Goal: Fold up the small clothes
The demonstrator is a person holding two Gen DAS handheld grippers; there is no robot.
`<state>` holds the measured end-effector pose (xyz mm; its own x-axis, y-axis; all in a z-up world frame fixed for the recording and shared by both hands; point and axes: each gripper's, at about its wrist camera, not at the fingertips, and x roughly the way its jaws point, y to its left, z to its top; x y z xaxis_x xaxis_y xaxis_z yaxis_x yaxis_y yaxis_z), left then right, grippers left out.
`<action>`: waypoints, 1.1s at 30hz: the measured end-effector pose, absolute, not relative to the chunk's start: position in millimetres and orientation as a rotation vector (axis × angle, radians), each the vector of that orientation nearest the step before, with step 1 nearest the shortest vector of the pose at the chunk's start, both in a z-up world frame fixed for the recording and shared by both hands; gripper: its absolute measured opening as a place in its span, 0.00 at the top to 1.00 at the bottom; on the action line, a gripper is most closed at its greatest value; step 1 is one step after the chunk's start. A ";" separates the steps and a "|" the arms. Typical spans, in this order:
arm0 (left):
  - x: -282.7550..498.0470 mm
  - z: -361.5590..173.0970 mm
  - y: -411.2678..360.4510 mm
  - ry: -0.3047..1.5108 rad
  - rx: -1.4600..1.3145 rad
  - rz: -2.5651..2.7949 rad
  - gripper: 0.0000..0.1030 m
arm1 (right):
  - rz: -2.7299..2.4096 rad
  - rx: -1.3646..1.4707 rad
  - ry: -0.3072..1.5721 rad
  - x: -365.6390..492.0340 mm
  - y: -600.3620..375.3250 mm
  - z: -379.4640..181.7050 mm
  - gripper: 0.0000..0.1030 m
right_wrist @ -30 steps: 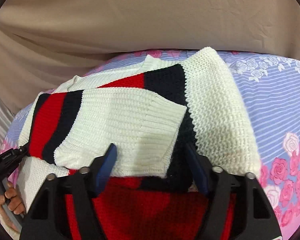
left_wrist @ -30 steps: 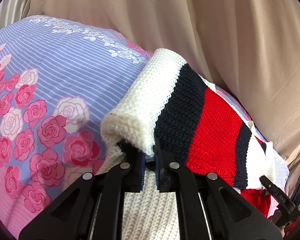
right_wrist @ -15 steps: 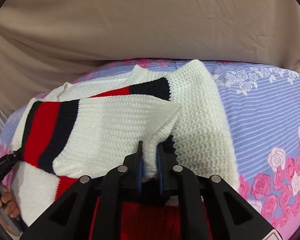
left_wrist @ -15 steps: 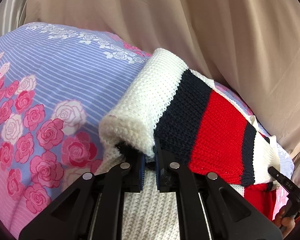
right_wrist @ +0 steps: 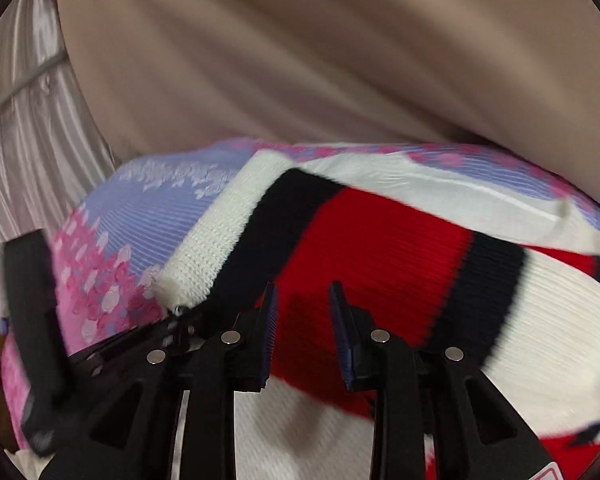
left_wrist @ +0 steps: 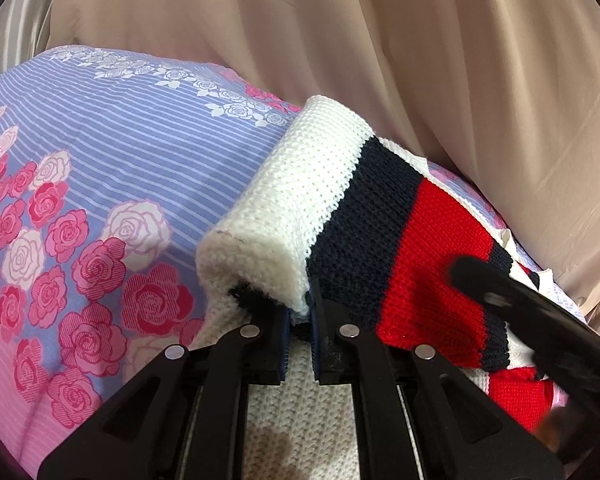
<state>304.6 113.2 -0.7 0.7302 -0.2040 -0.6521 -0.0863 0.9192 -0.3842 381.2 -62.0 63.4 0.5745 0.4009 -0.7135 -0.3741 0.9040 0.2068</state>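
Note:
A knitted sweater [left_wrist: 420,248] in white, navy and red bands lies on the bed, one side rolled over into a thick fold. My left gripper [left_wrist: 300,312] is shut on the near end of that fold, where white meets navy. In the right wrist view, which is blurred, my right gripper [right_wrist: 302,308] hovers over the red band of the sweater [right_wrist: 380,240]. Its jaws are opening, and no cloth is pinched between them. The right gripper [left_wrist: 520,320] also shows as a dark blur at the sweater's right side. The left gripper [right_wrist: 148,340] appears at lower left, holding the white edge.
The bed sheet [left_wrist: 120,160] is blue-striped with pink and white roses and stretches left of the sweater. A beige curtain [left_wrist: 380,40] hangs right behind the bed. A pale pleated curtain [right_wrist: 28,128] fills the far left.
My right gripper shut on the white cuff, then let it go and swung sideways over the sweater toward the left gripper, jaws apart. The left gripper kept its hold and stayed put.

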 end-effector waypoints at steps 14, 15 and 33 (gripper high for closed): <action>309.3 0.7 108.6 0.755 -0.387 -0.053 0.92 | 0.003 0.295 0.744 300.3 -323.3 72.4 0.67; 309.3 0.8 108.9 0.755 -0.385 -0.053 0.92 | 0.025 0.294 0.746 287.7 -321.5 71.1 0.51; 303.5 6.8 96.7 0.749 -0.338 -0.051 0.93 | 0.054 0.251 0.772 275.7 -319.8 42.5 0.92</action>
<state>303.5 96.7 6.8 0.7335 -0.1651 -0.6593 -0.0744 0.9447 -0.3193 275.7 -319.8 42.5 0.7169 0.1397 -0.6831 0.0439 0.9687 0.2442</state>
